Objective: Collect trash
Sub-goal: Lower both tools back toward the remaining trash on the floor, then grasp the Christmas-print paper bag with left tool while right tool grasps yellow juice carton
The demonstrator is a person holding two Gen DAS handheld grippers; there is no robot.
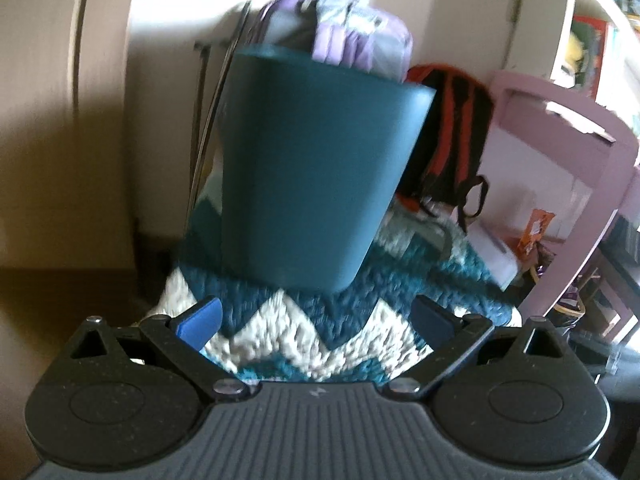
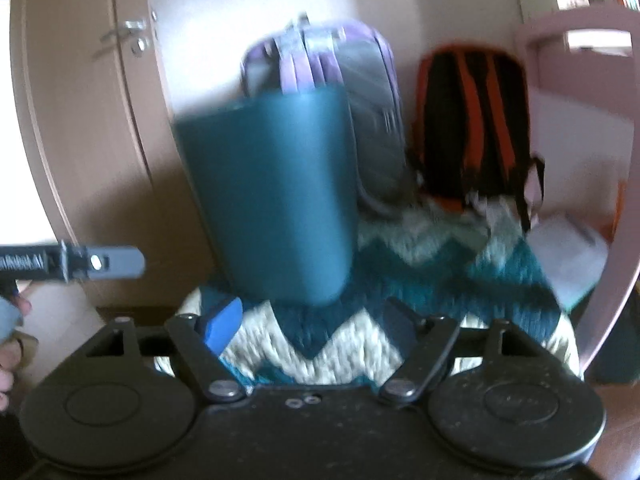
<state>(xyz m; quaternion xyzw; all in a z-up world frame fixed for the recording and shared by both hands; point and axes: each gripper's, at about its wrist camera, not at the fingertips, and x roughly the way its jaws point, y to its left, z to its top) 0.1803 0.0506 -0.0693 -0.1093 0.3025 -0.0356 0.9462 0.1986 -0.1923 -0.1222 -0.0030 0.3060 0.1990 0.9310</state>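
A teal bin (image 1: 312,168) is standing upright on a teal and white zigzag rug (image 1: 280,332), just ahead of both grippers. The left gripper (image 1: 316,318) and the right gripper (image 2: 316,322) are both gaping wide with nothing between their fingers. A purple backpack (image 1: 348,32) is leaning behind the bin, an orange and black backpack (image 2: 472,120) beside it. A pink chair (image 1: 576,148) is crowding the right, a wooden door (image 2: 80,120) standing at the left
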